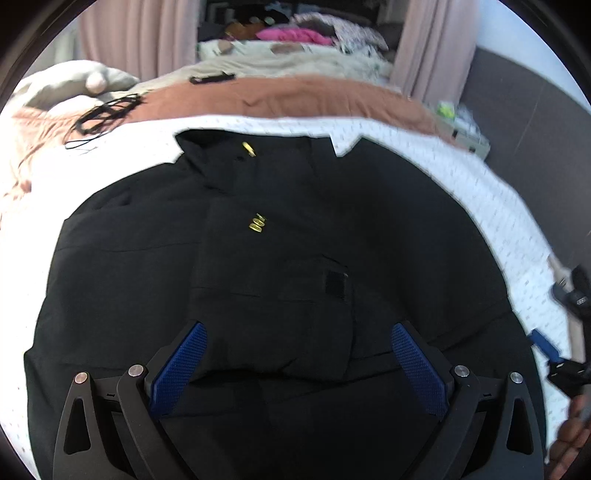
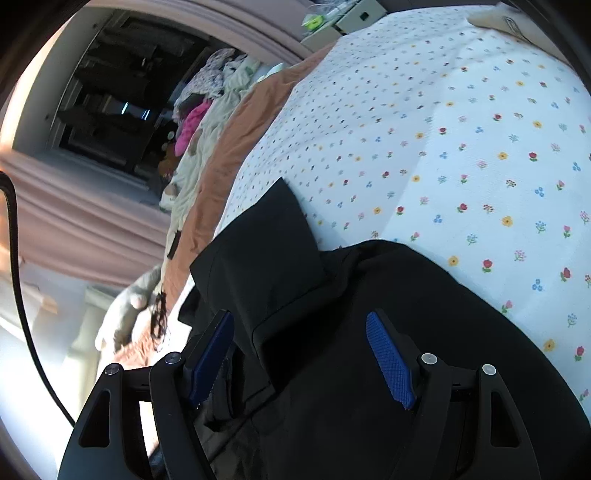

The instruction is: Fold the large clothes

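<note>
A large black jacket (image 1: 332,221) with a small yellow logo (image 1: 258,223) lies spread on the flowered bed sheet (image 1: 461,177), its sleeves folded in over the front. My left gripper (image 1: 298,332) hovers over its lower part, open, blue pads wide apart with nothing pinched. In the right wrist view my right gripper (image 2: 299,319) is open over the jacket's edge (image 2: 369,288), where a folded flap (image 2: 266,251) sticks out onto the sheet (image 2: 443,147). The cloth lies under its fingers, not squeezed. The right gripper (image 1: 546,350) also shows at the left wrist view's right edge, held by a hand (image 1: 569,439).
A brown blanket (image 1: 295,96) runs across the bed behind the jacket. On it lie a tangled black cord (image 1: 103,114) and a pale soft toy (image 1: 74,85). A pile of clothes (image 1: 295,35) sits beyond, between pink curtains (image 1: 432,44). A box of small items (image 1: 461,125) stands at the far right.
</note>
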A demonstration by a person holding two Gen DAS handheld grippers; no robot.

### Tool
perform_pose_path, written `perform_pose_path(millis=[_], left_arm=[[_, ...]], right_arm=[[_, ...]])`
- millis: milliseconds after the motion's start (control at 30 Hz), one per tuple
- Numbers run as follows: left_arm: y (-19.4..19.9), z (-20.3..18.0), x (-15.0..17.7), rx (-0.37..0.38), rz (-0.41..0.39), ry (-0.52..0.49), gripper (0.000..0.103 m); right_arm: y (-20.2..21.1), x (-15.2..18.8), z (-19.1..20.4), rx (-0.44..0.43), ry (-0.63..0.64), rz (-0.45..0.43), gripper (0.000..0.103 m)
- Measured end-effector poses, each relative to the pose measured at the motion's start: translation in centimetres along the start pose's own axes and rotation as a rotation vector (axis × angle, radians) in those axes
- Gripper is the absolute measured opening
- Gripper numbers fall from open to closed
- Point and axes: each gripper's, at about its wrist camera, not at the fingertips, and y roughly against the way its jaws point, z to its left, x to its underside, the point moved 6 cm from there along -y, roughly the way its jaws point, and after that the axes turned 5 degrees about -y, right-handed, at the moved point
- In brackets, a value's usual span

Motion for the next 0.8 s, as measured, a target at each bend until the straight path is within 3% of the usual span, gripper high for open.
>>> perform_pose_path(millis=[100, 200, 267, 333, 633, 800], left_arm=[[-2.7, -0.6, 0.2, -0.068, 0.049, -0.067, 0.097], [-4.4, -0.2, 0.4, -0.153, 0.071, -0.123, 0.070], [-4.5, 0.2, 0.3, -0.094, 0.068, -0.117, 0.052], [-3.8, 0.9, -0.3, -0.087, 0.061, -0.117, 0.034], [3.6, 7.5, -3.4, -0.151, -0.068, -0.039, 0.028], [6.2, 11.2, -3.1, -0.191, -0.082, 0.016, 0.029]], right_arm=[[0.5, -0.6, -0.3, -0.018, -0.029, -0.017, 0.076], [1.0, -1.2, -0.7, -0.030, -0.058, -0.037, 0.076], [0.9, -1.5, -0.9, -0.035, -0.069, -0.036, 0.076], [0.5, -1.5, -1.0, -0.044, -0.082, -0.026, 0.076], [-0.5, -0.9, -0.6, -0.051, -0.076, -0.002, 0.074], [-1.0, -0.7, -0.4, -0.046, -0.063, 0.003, 0.074]])
